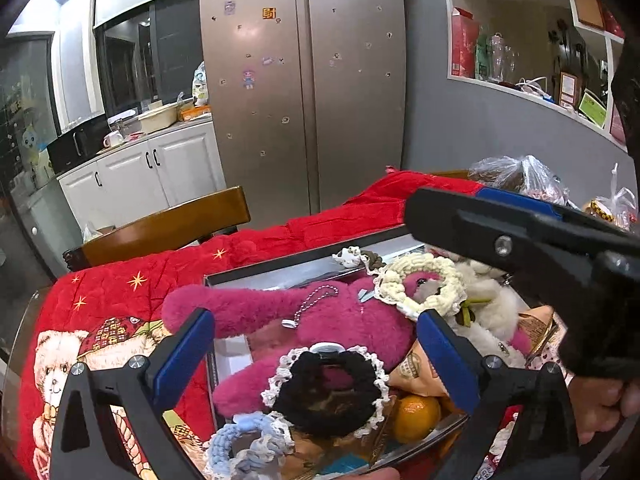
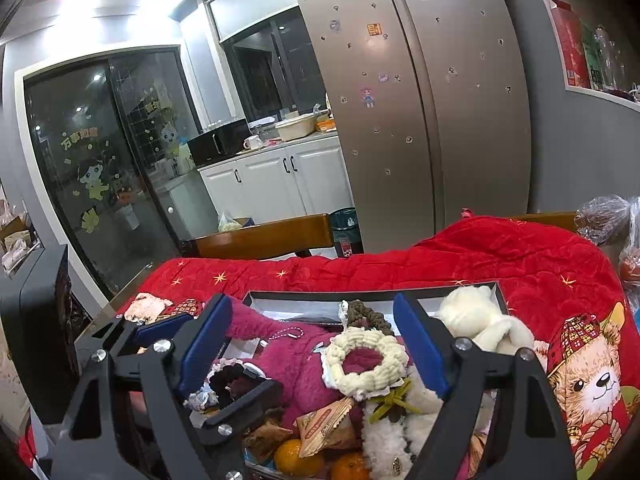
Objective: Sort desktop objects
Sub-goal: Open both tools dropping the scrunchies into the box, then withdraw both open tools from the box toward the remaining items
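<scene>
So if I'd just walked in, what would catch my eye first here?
Probably the bright pink plush toy sprawled across the open box, with a cream crocheted ring lying on it and oranges at the near end. Next, the red quilt with cartoon bears spread under the box. Behind stands a tall silver fridge dotted with small stickers.

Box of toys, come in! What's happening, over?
Both grippers, left and right, open, holding nothing. Box piled: pink plush, scrunchies, oranges. Nothing blocking.
</scene>
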`<state>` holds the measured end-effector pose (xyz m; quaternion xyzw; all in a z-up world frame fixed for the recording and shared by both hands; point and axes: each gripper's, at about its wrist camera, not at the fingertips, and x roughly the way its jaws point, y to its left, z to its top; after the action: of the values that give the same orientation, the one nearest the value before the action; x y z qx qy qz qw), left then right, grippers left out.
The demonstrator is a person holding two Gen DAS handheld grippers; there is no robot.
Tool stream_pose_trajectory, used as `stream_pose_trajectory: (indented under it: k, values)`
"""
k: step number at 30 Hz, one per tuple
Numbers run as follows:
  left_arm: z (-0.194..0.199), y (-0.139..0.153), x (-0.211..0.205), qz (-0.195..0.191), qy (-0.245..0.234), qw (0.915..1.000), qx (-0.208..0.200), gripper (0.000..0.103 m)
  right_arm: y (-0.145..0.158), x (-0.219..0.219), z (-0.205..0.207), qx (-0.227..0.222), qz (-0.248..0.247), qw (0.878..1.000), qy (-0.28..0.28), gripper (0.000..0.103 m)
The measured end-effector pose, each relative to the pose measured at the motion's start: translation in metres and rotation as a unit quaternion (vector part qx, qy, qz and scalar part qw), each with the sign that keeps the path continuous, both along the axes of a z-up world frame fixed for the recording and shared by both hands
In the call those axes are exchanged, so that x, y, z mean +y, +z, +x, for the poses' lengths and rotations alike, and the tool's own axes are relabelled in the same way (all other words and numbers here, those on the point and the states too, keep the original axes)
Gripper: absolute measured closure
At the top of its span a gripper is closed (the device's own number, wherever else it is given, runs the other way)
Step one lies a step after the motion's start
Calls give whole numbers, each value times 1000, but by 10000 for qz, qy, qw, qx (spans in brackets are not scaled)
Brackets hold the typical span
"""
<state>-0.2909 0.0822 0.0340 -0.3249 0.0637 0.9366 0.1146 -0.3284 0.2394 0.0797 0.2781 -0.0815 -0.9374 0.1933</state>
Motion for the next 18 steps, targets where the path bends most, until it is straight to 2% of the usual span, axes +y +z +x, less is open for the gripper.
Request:
stream_pose_trajectory:
  k: [2,5,7,8,10,13,16,18]
  values:
    - [0,0,-2,-19,104,9999,35,0,1,1,1,14,-6,10000,-6,18]
    - [-2,1,-8,189,144,9997,-16,0,4,1,4,111,-59,9999,54,18]
    - [0,4,-12,364,136,9992,97,0,9,2,7,252,-58,9997,13,17]
    - [1,8,-15,450,185,9986,201,0,13,3,11,344,-73,9994,23,14]
    - [2,13,-18,520,201,9981,275,0,21,5,18,540,-149,9984,94,0]
    - [6,24,-22,538,224,9976,385,0,38,6,30,716,-62,9974,6,0]
    - [16,37,-23,459,165,9965,684,0,52,7,43,839,94,9963,-181,0]
    - [21,46,-25,393,235,9968,658,0,62,11,56,936,38,9952,-269,0]
